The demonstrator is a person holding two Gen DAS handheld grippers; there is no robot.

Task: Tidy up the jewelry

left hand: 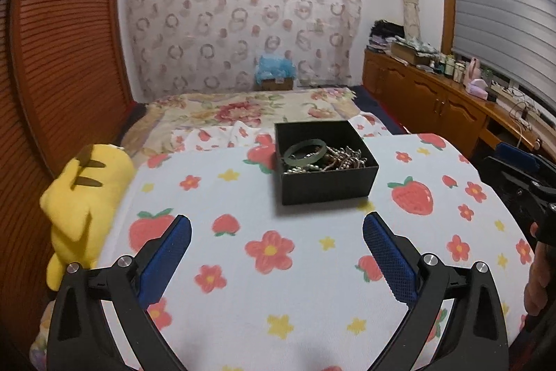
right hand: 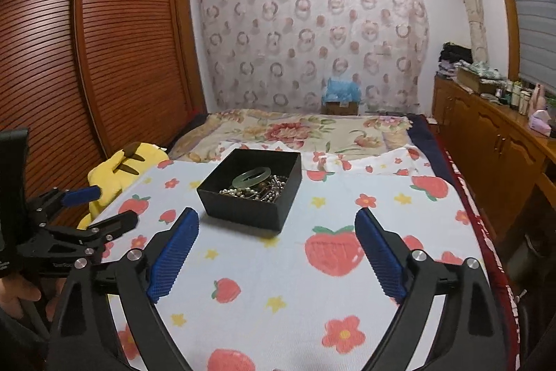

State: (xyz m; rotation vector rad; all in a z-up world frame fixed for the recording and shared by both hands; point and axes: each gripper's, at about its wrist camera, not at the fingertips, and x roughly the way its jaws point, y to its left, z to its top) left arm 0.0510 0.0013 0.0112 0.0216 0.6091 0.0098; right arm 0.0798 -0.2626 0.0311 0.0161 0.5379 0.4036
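Observation:
A black open box (left hand: pixel 326 185) sits on a strawberry-print cloth (left hand: pixel 278 266). Inside it lie a green bangle (left hand: pixel 305 152) and a tangle of silver bead chains (left hand: pixel 342 160). My left gripper (left hand: pixel 277 226) is open and empty, a little short of the box. In the right wrist view the same box (right hand: pixel 248 206) holds the bangle (right hand: pixel 252 177) and chains (right hand: pixel 257 191). My right gripper (right hand: pixel 276 219) is open and empty, just short of the box. The left gripper (right hand: pixel 92 206) shows at the left edge there.
A yellow plush toy (left hand: pixel 80 197) lies at the cloth's left edge, against a slatted wooden wardrobe (left hand: pixel 59 58). A floral bedspread (left hand: pixel 250 108) lies beyond the box. A wooden cabinet (left hand: pixel 434 93) with bottles runs along the right wall.

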